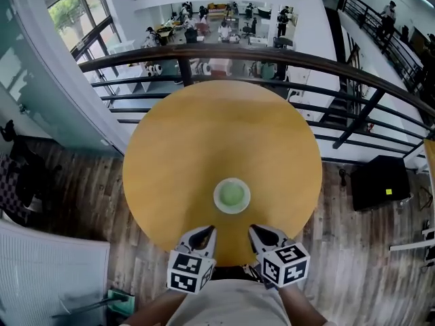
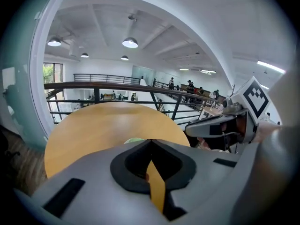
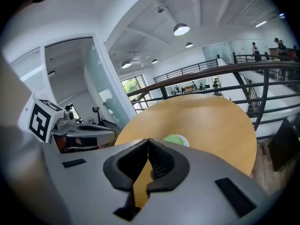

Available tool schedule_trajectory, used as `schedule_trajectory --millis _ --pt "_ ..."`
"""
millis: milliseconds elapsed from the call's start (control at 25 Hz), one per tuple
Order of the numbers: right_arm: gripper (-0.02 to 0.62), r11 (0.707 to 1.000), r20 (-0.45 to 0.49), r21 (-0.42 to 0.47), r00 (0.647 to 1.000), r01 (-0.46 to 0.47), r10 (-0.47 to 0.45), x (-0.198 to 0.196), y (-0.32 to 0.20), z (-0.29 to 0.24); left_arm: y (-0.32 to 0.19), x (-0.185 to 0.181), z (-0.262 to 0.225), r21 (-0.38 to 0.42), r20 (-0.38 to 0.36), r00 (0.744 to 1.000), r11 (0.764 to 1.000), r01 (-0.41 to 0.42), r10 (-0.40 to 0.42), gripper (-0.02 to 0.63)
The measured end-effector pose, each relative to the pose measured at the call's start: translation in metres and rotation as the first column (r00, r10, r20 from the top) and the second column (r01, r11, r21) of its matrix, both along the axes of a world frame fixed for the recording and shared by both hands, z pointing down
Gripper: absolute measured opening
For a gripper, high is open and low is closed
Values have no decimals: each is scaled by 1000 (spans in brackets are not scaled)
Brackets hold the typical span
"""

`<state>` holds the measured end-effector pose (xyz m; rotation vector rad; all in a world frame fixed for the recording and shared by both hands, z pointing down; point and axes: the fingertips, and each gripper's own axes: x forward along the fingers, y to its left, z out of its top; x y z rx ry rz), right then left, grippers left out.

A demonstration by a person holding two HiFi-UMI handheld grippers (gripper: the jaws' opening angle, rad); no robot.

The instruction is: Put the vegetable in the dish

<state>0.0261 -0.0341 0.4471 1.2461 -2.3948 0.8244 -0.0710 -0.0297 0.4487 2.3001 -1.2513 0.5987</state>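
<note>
A small white dish [image 1: 232, 195] stands on the round wooden table [image 1: 204, 141], near its front edge, with a pale green vegetable [image 1: 232, 194] lying inside it. My left gripper [image 1: 204, 234] hangs over the table's near rim, just left of and below the dish, jaws together with nothing between them. My right gripper [image 1: 262, 234] mirrors it on the right, also shut and empty. In the left gripper view the closed tips [image 2: 150, 141] hide most of the dish [image 2: 135, 139]. The right gripper view shows the dish [image 3: 176, 139] just past its closed tips [image 3: 148, 139].
A dark curved railing [image 1: 272, 56] runs behind the table, with a drop to a lower floor beyond it. A black box [image 1: 379, 180] sits on the wooden floor at the right. A white panel [image 1: 41, 270] lies at the lower left.
</note>
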Motion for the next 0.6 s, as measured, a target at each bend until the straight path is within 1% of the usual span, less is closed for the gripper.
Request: schedule_trajectory --millis 120,240,600 --pt "25 1000 0 11 1000 2 -2 -6 5 -5 8 -1 -1 4 -28 999 999 40 -40 21" --pt "25 1000 4 19 1000 -1 1 -7 9 -8 13 -2 -1 10 -30 998 998 60 -60 21" --pt "25 1000 9 20 1000 -13 13 -6 17 -9 15 0 -1 14 -37 997 998 68 -68 21"
